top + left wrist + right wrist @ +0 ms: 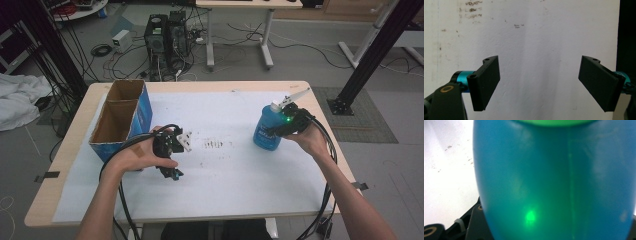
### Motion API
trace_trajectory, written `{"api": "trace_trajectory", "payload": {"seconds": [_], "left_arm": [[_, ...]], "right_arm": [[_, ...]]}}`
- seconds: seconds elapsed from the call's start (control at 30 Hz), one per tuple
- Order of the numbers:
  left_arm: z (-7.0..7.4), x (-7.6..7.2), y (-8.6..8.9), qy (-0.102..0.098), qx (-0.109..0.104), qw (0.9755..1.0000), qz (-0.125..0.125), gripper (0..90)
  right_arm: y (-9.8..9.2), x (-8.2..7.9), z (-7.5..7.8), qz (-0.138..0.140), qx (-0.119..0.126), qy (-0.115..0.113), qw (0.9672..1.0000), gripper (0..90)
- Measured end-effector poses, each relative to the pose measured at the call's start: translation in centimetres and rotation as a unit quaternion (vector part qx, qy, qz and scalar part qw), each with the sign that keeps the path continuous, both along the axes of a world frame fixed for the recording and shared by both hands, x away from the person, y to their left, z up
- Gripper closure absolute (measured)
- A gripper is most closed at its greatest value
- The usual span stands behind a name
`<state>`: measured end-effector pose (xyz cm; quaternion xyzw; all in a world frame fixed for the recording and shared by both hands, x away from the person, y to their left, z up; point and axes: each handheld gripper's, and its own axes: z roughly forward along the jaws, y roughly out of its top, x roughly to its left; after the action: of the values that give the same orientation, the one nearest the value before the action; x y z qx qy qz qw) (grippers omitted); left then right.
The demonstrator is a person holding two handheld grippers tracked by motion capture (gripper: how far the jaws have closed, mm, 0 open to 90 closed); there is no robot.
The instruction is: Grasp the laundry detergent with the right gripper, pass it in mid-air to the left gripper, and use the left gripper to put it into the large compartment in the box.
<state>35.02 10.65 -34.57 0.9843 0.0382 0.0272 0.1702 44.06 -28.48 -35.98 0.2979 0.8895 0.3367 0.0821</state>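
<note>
A blue plastic bottle [266,134] with a white pump top stands on the white sheet at the right of the table. My right gripper [276,131] reaches it from the right, and its jaws sit on either side of the body. In the right gripper view the blue bottle [554,180] bulges right up against the camera, carries a green light spot and covers both jaws. My left gripper [172,171] hangs over the sheet left of centre. Its jaws [539,82] stand wide apart over bare paper with nothing between them.
An open blue cardboard box [120,120] stands at the table's left side, just beyond my left hand. A white sheet [225,170] with a smudge of dark marks [214,144] covers the tabletop. Cables trail from both grippers off the near edge.
</note>
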Motion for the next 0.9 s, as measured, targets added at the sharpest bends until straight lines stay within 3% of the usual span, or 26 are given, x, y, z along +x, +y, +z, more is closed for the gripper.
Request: {"api": "trace_trajectory", "payload": {"seconds": [0.9], "left_arm": [[0.26, -0.07, -0.05, 0.0, -0.004, 1.0, 0.006, 17.6]], "right_arm": [[-0.31, -0.18, -0.14, 0.01, 0.008, -0.013, 0.9998, 45.7]]}}
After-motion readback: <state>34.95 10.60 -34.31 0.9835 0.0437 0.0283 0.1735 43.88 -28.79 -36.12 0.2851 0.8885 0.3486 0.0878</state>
